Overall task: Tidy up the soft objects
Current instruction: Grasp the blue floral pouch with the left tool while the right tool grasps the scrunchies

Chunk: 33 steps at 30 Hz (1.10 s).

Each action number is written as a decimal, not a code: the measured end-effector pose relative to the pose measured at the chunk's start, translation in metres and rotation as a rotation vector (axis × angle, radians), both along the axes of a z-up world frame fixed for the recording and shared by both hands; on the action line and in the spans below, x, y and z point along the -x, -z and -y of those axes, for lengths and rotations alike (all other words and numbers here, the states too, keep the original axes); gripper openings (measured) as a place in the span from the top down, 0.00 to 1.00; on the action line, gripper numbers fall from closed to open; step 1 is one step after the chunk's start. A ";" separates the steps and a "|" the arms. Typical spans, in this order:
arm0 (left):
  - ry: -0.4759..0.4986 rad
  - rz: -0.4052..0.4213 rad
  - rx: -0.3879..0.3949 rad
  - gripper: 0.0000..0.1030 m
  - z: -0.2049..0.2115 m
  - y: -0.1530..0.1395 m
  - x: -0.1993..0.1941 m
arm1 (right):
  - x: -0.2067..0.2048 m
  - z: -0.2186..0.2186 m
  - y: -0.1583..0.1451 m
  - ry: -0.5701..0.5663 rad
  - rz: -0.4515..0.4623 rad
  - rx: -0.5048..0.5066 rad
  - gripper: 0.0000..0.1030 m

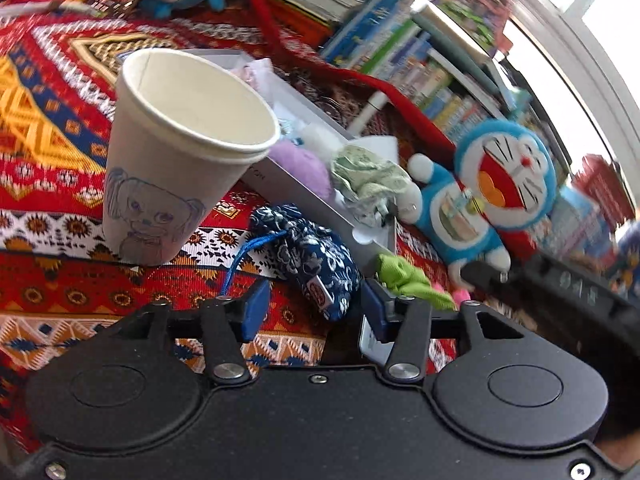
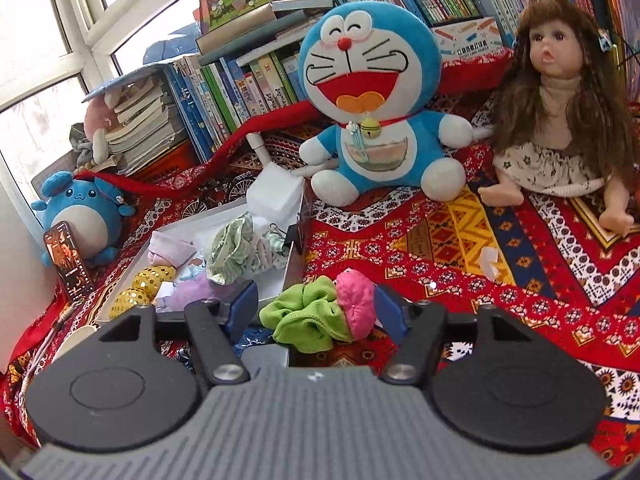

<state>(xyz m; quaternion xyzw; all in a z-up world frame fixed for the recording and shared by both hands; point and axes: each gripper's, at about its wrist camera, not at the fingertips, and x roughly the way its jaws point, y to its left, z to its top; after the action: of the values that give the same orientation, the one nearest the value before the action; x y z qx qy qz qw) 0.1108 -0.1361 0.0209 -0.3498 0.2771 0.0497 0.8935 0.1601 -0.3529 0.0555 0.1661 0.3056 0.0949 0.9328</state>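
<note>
Right tool (image 2: 314, 312) stands apart around the green-and-pink fabric scrunchie (image 2: 320, 316), not yet pinching; left tool (image 1: 310, 308), apart too, straddles the navy floral drawstring pouch (image 1: 308, 256) — both beside the white open box (image 2: 276, 276), likely their destination.

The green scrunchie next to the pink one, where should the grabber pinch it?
Probably pinch the green scrunchie across its puffy middle, coming down from above and from the near side, where the right gripper already straddles it with open jaws. It lies flat and crumpled on the cloth, so folds bunch easily. The pink scrunchie touches its right side; stay left.
</note>
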 end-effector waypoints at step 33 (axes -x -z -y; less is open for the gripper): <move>-0.139 -0.001 0.184 0.83 -0.012 0.011 -0.018 | -0.012 -0.005 0.020 0.039 -0.030 0.024 0.65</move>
<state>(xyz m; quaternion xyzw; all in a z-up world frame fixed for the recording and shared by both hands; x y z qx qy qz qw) 0.1287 -0.1244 0.0096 -0.4487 0.2559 0.0862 0.8519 0.1721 -0.3479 0.0354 0.1623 0.3171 0.0704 0.9317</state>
